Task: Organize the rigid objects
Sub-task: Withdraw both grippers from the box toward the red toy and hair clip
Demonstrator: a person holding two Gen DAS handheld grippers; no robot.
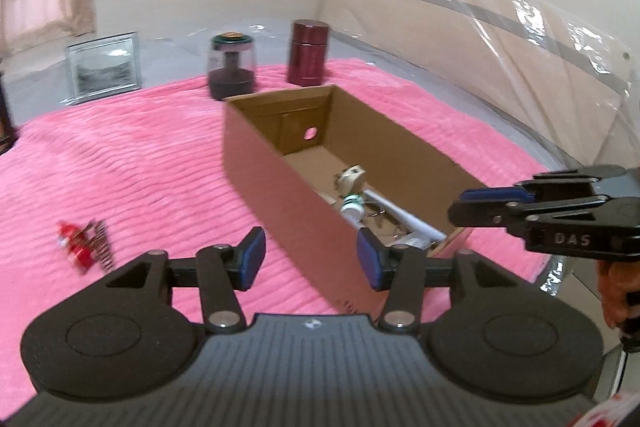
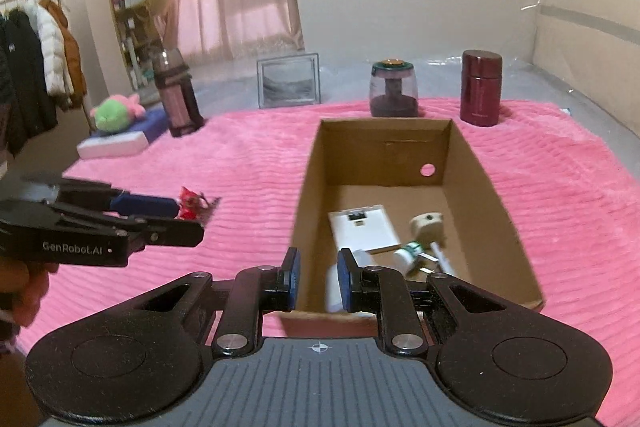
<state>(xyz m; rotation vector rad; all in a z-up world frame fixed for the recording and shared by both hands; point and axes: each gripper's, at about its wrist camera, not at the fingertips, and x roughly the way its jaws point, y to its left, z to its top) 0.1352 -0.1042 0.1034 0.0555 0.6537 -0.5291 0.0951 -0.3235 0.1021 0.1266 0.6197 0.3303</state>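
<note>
Both grippers are hovering over a pink blanket [image 2: 200, 155] beside an open cardboard box [image 2: 484, 163]. The left gripper [image 1: 311, 259] is standing released with nothing between its pads, while the right gripper [image 2: 318, 277] is standing clenched on nothing. A red toy [image 1: 76, 243] is lying on the blanket left of the box, which is holding a white card [image 2: 362, 233], a small bottle [image 2: 410, 253] and a beige plug [image 2: 428, 225].

Soft, dim indoor light; motion blur throughout, fisheye bending at edges.
</note>
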